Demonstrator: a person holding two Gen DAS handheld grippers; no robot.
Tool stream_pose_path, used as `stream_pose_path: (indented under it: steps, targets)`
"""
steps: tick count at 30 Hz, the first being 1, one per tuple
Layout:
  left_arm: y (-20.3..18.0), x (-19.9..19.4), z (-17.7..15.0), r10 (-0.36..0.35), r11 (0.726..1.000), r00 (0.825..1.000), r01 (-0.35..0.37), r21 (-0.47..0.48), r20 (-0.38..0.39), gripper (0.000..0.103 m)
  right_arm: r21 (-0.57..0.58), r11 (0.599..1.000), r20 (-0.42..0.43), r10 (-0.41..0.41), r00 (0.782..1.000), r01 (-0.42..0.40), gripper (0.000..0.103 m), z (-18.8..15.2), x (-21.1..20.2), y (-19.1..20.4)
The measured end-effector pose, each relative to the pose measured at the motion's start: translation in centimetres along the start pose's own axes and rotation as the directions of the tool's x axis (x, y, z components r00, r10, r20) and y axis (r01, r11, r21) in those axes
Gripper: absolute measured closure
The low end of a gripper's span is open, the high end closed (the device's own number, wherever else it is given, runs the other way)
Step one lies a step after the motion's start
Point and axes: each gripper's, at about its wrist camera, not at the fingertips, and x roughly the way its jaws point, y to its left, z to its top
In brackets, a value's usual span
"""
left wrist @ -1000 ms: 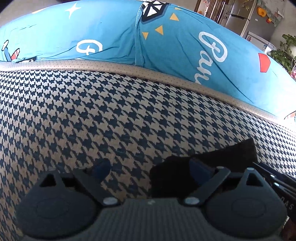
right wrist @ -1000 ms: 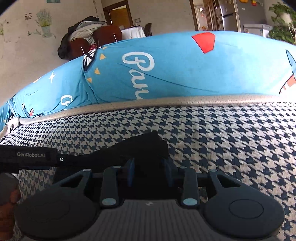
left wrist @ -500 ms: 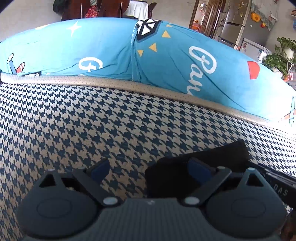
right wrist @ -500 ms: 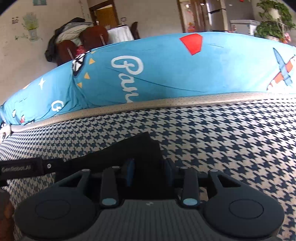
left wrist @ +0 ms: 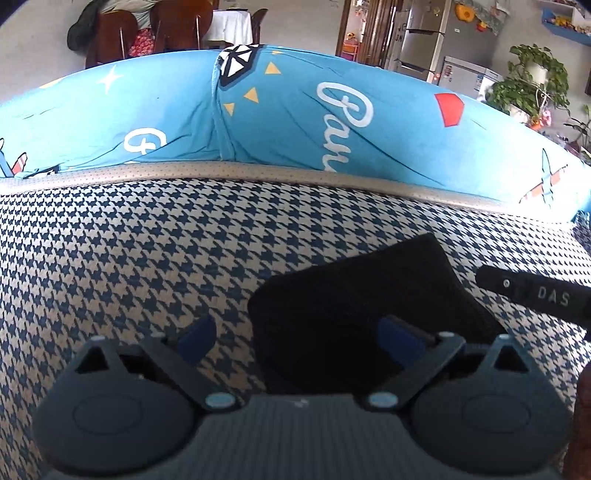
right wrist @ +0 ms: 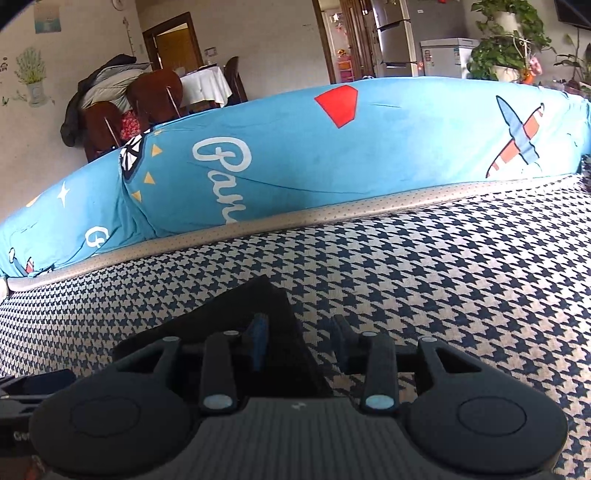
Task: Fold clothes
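Note:
A small folded black garment [left wrist: 362, 295] lies flat on the houndstooth cushion [left wrist: 147, 243]. My left gripper [left wrist: 299, 334] is open, its jaws wide apart; the left edge of the garment lies between them and the right fingertip is over the cloth. In the right wrist view the garment [right wrist: 236, 314] sits left of centre. My right gripper [right wrist: 299, 341] is open, with the garment's right edge between its jaws, the left fingertip over the cloth and the right one over bare cushion. The right gripper's body [left wrist: 535, 291] shows at the right edge of the left wrist view.
A long blue printed bolster [left wrist: 295, 118] runs along the back of the cushion behind a beige piping strip [right wrist: 332, 214]. Behind it are chairs [right wrist: 147, 99], a doorway, a fridge [right wrist: 391, 33] and potted plants [right wrist: 506, 40].
My right gripper has opened and let go of the black garment. Both grippers have tilted up and drawn back slightly, so more of the room shows. The garment stays on the cushion.

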Motion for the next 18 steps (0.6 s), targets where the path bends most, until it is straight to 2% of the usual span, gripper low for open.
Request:
stream_pose_path:
  steps: [18]
  targets:
    - [-0.4, -0.6, -2.0, -0.042, 0.999, 0.999, 0.043, 0.034, -0.031, 0.004, -0.026, 0.998, -0.052, -0.057, 0.997, 0.056, 0.065, -0.7, 0.5, 0.2]
